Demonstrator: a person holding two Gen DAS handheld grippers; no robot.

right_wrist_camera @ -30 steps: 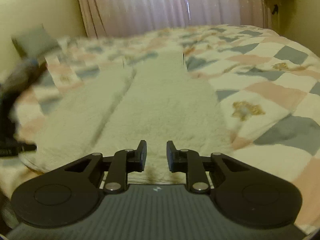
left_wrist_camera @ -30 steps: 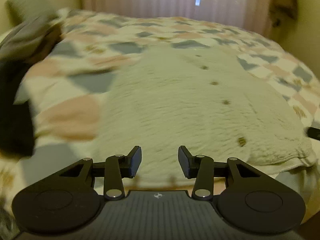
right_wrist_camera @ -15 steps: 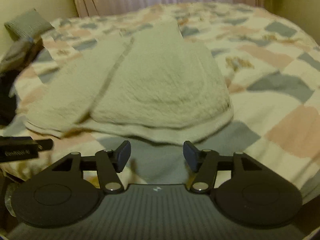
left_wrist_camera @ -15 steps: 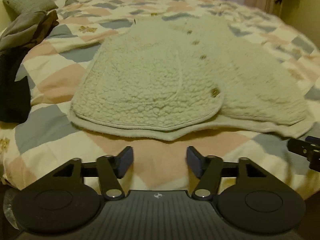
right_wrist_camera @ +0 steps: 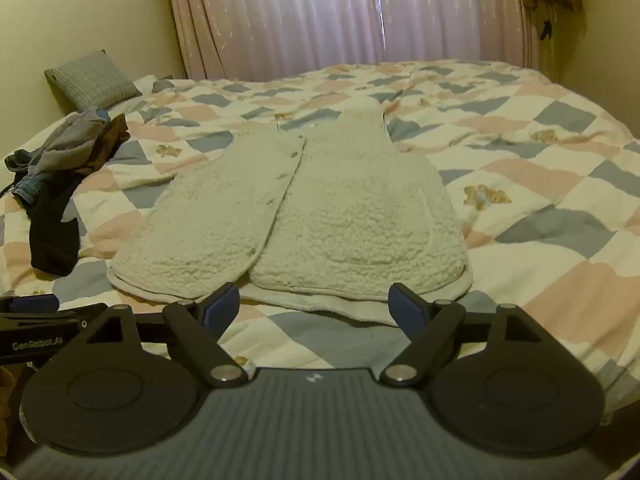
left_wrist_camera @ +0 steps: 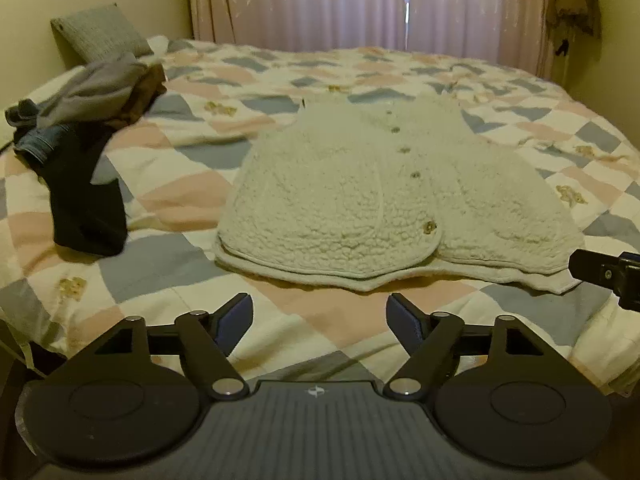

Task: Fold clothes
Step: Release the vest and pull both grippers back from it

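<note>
A cream fleece buttoned cardigan (left_wrist_camera: 380,196) lies flat on the patchwork quilt (left_wrist_camera: 168,280), its hem toward me. It also shows in the right wrist view (right_wrist_camera: 312,216). My left gripper (left_wrist_camera: 320,318) is open and empty, hovering over the quilt short of the hem's left part. My right gripper (right_wrist_camera: 316,306) is open and empty, just short of the hem's right part. The right gripper's tip shows at the right edge of the left wrist view (left_wrist_camera: 604,276). The left gripper shows at the left edge of the right wrist view (right_wrist_camera: 36,320).
A pile of dark and grey clothes (left_wrist_camera: 80,136) lies on the bed's left side, also in the right wrist view (right_wrist_camera: 60,168). A grey cushion (left_wrist_camera: 96,32) leans on the wall at the back left. Pink curtains (right_wrist_camera: 352,16) hang behind the bed.
Both grippers have drawn back from over the cardigan to beyond its hem and risen, and both have opened wider. The cardigan lies still.
</note>
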